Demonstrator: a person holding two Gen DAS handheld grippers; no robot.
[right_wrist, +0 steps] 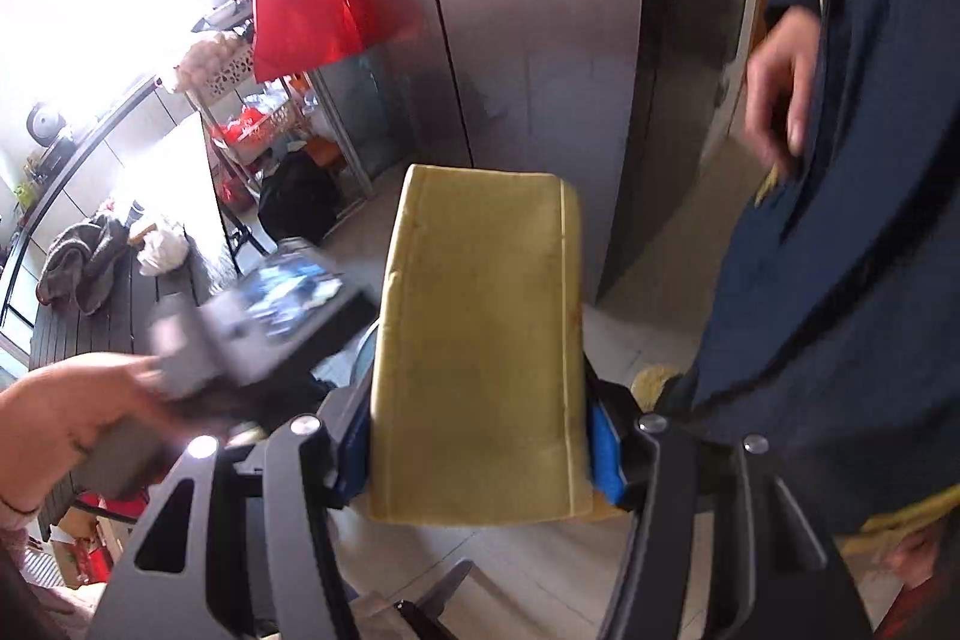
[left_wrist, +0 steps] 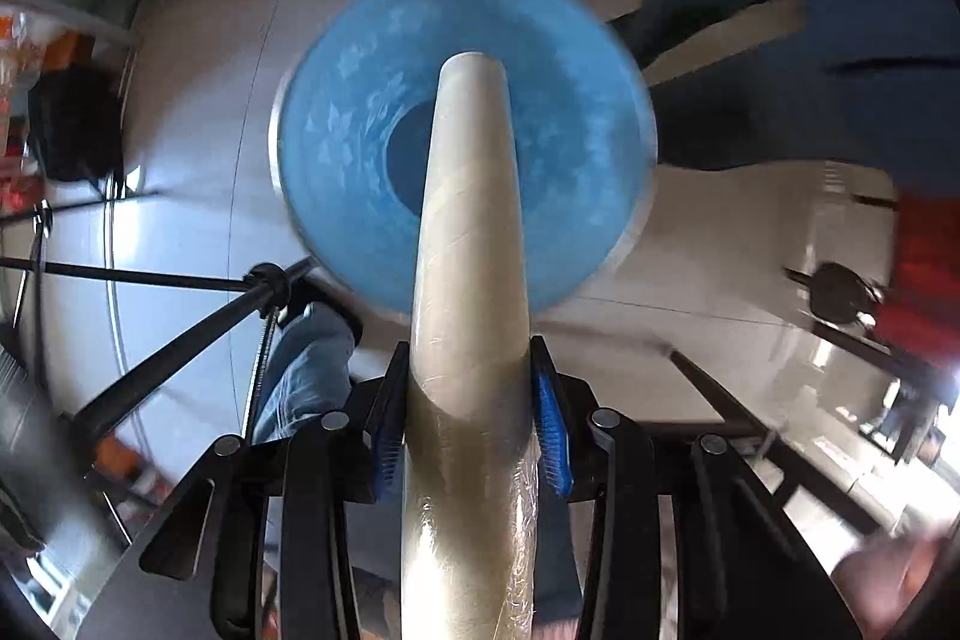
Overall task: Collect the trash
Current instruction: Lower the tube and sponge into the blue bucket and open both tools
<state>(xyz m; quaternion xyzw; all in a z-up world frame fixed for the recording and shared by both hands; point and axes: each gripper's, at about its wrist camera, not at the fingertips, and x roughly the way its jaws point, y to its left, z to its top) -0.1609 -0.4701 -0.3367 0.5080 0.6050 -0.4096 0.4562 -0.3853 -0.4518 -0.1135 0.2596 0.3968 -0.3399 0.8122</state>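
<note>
Pale tiled kitchen floor (left_wrist: 180, 148), steel refrigerator (right_wrist: 528, 40) at far side. Left gripper (left_wrist: 471, 436) clamped on a cling-film roll (left_wrist: 474, 232), long axis running forward along the fingers, tip aimed straight down over the mouth of the blue-lined bin (left_wrist: 360, 130); release point judged directly above the opening. Right gripper (right_wrist: 474, 436) clamped on a flat yellow carton (right_wrist: 480, 340), upright, not yet seen over the bin. A second person's hand (right_wrist: 780, 100) at far right.
</note>
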